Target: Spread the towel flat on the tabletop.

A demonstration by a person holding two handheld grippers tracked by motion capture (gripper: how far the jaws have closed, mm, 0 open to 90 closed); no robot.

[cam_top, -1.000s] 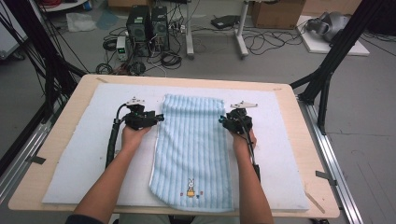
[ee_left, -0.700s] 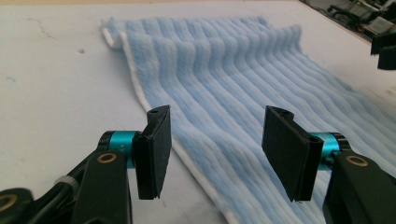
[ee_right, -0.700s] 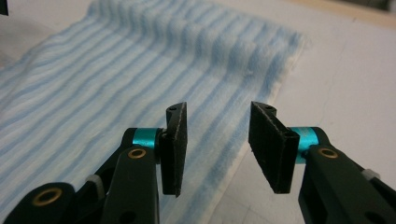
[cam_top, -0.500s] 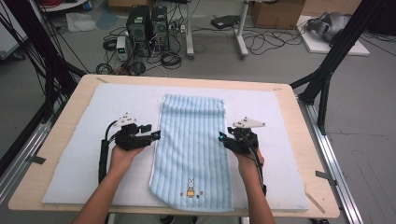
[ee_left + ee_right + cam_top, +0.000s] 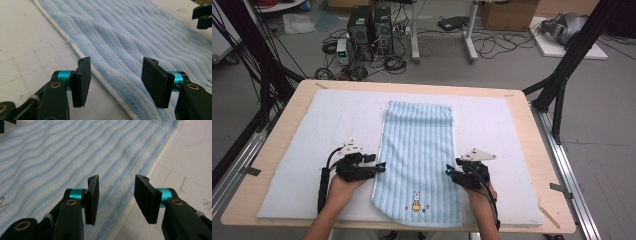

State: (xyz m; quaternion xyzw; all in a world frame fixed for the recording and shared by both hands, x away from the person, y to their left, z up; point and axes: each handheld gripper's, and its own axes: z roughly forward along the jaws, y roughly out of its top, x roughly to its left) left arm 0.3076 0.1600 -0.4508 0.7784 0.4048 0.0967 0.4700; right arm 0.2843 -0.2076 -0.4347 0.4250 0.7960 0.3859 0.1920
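Flanking the towel: rabbit motif from above

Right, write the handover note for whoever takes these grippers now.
Left gripper: open, at the towel's left long edge, near end; nothing between the pads.
Right gripper: jaws have just been opening, empty, at the right long edge opposite.
Towel: flat, lengthwise on the white mat, bunny patch at the near end.
Done: both grippers lined up at the near end's edges.
Left: likely grip both edges and fold; no grip made yet.
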